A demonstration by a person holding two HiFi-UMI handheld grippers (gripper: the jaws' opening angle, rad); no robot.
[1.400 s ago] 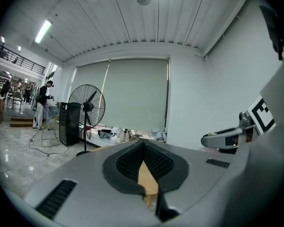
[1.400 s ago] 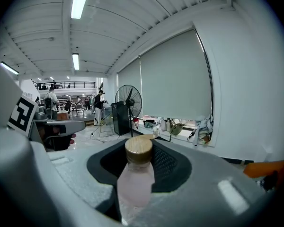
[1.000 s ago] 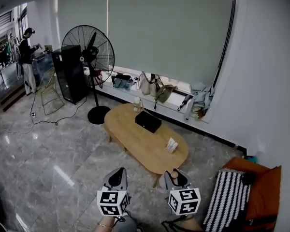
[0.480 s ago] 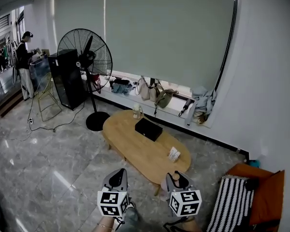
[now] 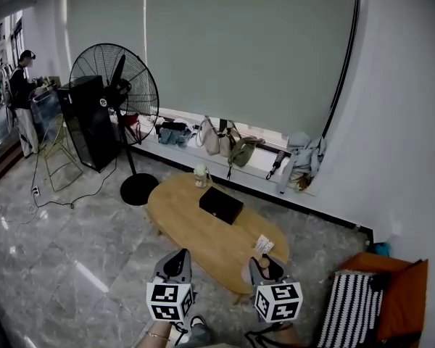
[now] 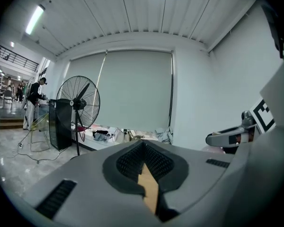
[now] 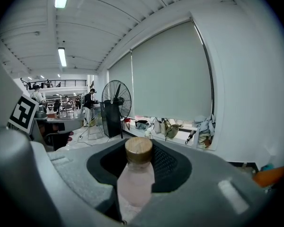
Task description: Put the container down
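Head view: open grey floor (image 5: 72, 267) is seen left of the oval wooden table (image 5: 177, 205). Its near edge lies just ahead of the left gripper (image 5: 175, 264) and right gripper (image 5: 265, 265). A black box (image 5: 220, 204) is set mid-table.

Left gripper view: the jaws are seen drawn together at their tips.

Right gripper view: the container (image 7: 135, 178), a pale wooden-capped bottle, is clamped upright between the jaws.

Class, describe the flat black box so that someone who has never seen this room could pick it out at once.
Below the big window blind stands a low oval wooden table. The black box lies near its middle, between a pale bottle and a small white object; it alone is dark and flat.
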